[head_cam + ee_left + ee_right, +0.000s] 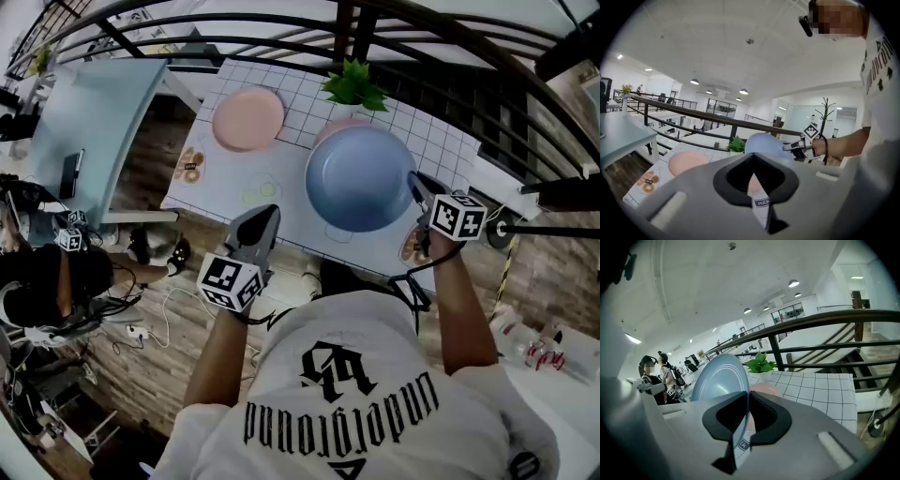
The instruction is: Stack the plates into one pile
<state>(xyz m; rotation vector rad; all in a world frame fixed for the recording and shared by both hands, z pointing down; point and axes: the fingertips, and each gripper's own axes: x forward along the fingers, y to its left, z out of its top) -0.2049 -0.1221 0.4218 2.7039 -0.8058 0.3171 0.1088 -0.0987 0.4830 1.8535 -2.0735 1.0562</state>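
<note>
The pink plate [248,119] lies flat at the far left of the desk [291,202], and the left gripper [267,214] hangs at the near edge, its fingers together and empty. The blue plate [361,178] is held tilted above the desk, its rim pinched between the fingers of the right gripper [417,183]. It would be best carried left, levelled over the pink plate and lowered centred before letting go.

Blue plate [359,178] tilted, pink plate [247,118] lying flat

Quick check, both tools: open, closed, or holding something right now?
Left tool: closed, nothing between its jaws.
Right tool: closed on the rim of the blue plate.
</note>
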